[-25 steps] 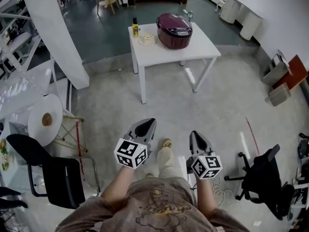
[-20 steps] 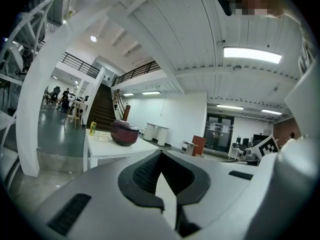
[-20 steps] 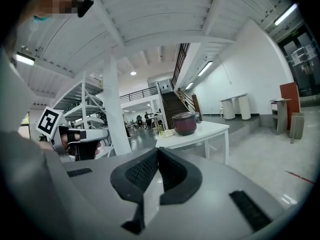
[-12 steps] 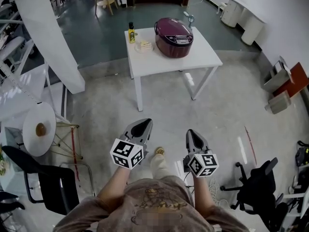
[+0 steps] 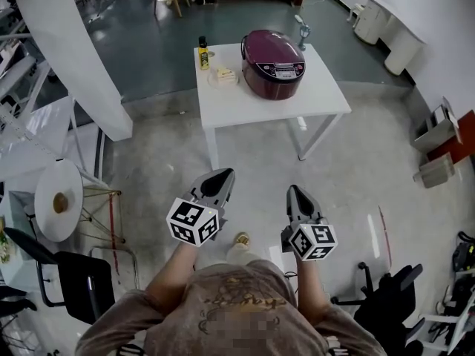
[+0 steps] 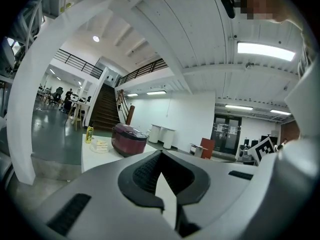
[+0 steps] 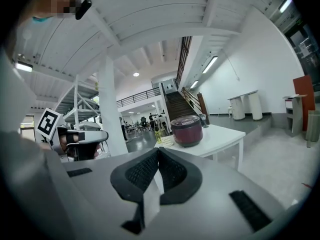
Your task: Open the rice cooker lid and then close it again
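Note:
A dark red rice cooker (image 5: 273, 63) with its lid down stands on a white table (image 5: 319, 95) some way ahead of me. It also shows small in the left gripper view as the cooker (image 6: 128, 139) and in the right gripper view as the cooker (image 7: 186, 130). My left gripper (image 5: 223, 175) and right gripper (image 5: 295, 191) are held side by side over the concrete floor, both pointing at the table and well short of it. Each is shut with nothing between its jaws, as the left gripper (image 6: 160, 154) and right gripper (image 7: 158, 150) show in their own views.
A yellow bottle (image 5: 202, 53), a plate of food (image 5: 224, 75) and a glass (image 5: 302, 30) share the table. A white pillar (image 5: 67, 50) rises at left, with a round side table (image 5: 58, 199) and black chair (image 5: 82, 280) below it. An office chair (image 5: 386, 310) stands at lower right.
The table and rice cooker have drawn nearer and look larger in the head view as I walk toward them. Both grippers stay shut and side by side.

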Demonstrator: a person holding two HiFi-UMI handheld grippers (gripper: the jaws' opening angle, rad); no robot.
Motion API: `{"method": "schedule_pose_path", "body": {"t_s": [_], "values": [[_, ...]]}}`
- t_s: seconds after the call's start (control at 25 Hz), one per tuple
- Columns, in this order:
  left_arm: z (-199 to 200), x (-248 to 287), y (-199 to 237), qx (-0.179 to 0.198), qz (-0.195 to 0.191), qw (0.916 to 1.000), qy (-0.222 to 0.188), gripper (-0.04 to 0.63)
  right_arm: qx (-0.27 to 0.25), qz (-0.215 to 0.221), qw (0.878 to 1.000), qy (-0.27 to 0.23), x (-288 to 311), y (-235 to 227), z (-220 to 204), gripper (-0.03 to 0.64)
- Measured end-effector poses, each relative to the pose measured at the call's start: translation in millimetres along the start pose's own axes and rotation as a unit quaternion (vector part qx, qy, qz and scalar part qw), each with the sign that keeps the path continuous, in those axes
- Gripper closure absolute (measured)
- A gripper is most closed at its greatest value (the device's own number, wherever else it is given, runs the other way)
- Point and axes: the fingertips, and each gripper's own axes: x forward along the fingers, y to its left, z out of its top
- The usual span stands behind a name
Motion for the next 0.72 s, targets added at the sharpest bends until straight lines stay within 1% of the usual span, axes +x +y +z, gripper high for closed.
{"method": "schedule_pose_path", "body": {"t_s": [0.24, 0.4, 0.72], "values": [[13, 55, 17, -0.001, 0.009, 1.0000, -0.004, 0.575, 0.000, 0.008, 1.000, -0.002, 41, -37, 20, 0.618], [20, 85, 26, 0.005, 0.019, 0.9998, -0.010, 0.575, -0.002, 0.016, 1.000, 0.000, 63, -60, 25, 0.618], [25, 120, 58, 0.006, 0.051, 0.9986, -0.010, 0.575, 0.002, 0.044, 0.999, 0.016, 108, -82, 27, 0.615]]}}
